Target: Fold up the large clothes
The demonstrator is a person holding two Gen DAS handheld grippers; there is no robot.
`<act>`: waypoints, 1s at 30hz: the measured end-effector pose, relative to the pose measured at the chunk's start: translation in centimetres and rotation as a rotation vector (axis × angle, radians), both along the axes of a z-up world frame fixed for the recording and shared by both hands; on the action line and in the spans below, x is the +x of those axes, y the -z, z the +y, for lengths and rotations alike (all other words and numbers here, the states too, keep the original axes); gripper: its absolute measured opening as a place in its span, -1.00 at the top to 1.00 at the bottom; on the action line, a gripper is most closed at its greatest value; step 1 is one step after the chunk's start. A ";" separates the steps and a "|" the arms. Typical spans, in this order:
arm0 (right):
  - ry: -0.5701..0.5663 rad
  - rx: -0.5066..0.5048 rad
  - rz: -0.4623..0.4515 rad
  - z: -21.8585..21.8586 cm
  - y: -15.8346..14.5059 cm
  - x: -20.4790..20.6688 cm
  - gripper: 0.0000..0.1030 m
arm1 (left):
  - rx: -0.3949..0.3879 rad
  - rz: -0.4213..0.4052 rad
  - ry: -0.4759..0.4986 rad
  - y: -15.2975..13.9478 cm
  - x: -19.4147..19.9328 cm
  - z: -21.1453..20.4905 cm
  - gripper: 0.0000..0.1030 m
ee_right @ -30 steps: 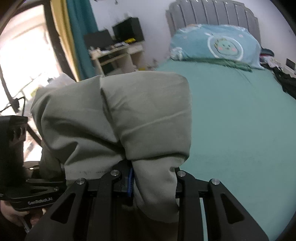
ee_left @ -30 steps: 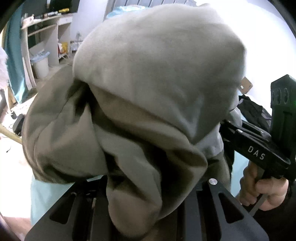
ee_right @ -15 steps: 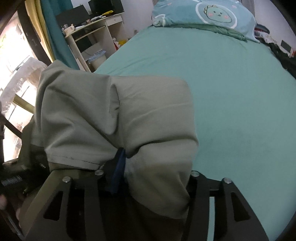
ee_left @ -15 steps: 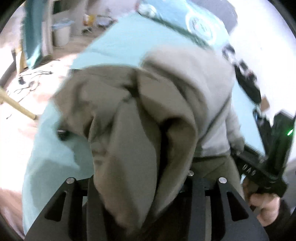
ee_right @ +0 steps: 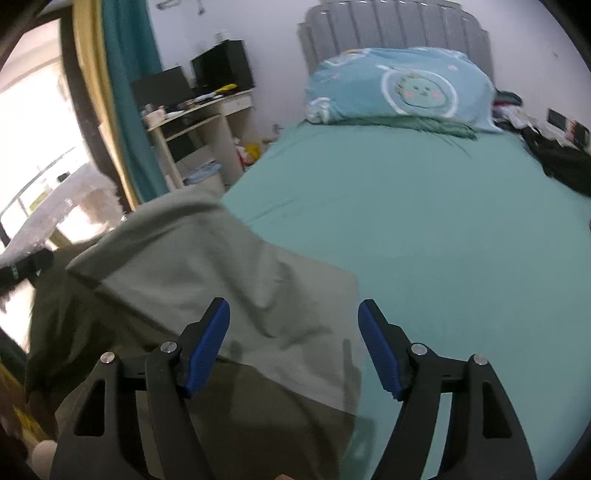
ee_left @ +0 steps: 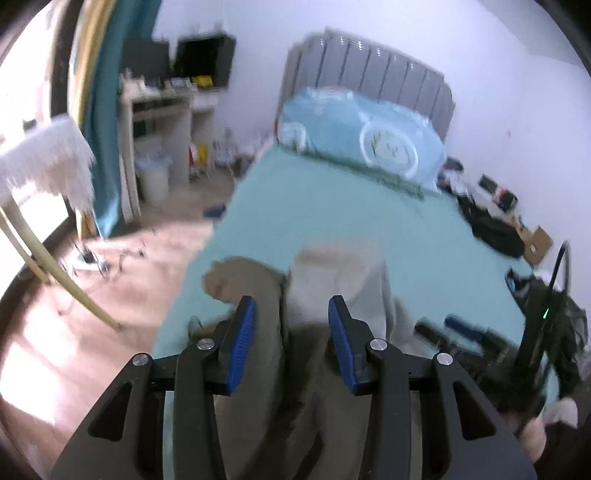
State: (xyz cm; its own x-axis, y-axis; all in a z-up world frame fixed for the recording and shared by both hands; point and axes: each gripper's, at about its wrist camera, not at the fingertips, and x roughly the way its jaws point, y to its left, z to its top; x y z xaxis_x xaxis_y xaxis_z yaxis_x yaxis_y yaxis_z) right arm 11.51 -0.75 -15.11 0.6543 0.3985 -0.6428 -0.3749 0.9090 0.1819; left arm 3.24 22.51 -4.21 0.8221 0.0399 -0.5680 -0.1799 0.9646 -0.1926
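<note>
Garment (ee_right: 207,266) folded on bed (ee_right: 461,240); long axis toward pillow (ee_right: 402,88)

A wide bed with a teal sheet (ee_right: 443,229) fills the room. At its head a light-blue pillow printed with a round cartoon face (ee_right: 402,88) leans on a grey ribbed headboard (ee_right: 391,26). Left of the bed stands a cluttered pale wooden desk (ee_right: 207,110); dark clothes (ee_right: 561,162) are heaped at the bed's right edge.
</note>
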 end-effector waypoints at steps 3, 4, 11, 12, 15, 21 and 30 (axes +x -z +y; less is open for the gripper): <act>-0.044 0.001 0.018 1.8 0.6 0.8 -0.41 | -0.020 -0.079 0.001 -1.9 0.2 -0.1 0.17; -0.063 0.014 0.038 2.2 1.2 0.8 -0.41 | -0.043 -0.082 0.040 -2.3 0.6 -0.5 0.17; -0.082 0.032 0.132 2.5 3.6 0.8 -0.41 | -0.171 0.205 0.235 5.5 8.8 -0.8 0.17; -0.072 0.018 0.134 2.1 3.7 0.5 -0.41 | -0.184 0.245 0.230 7.1 9.6 -0.1 0.17; -0.082 -0.025 0.150 1.5 4.3 -0.6 -0.46 | -0.179 0.407 0.166 12.5 11.0 2.2 0.19; -0.114 -0.138 0.124 1.8 5.4 -2.6 -0.71 | -0.104 0.395 0.069 13.1 8.2 4.5 0.36; -0.152 -0.111 0.119 0.6 2.4 -5.0 -0.73 | -0.118 0.196 0.206 7.6 2.3 0.6 0.23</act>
State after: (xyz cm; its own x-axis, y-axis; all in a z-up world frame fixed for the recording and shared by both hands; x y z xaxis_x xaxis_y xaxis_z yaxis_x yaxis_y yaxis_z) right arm 6.49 -0.19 -17.55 0.5091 0.4095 -0.7571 -0.4910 0.8606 0.1353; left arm 5.54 23.08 -11.81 0.6805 -0.1921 -0.7072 -0.0277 0.9576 -0.2867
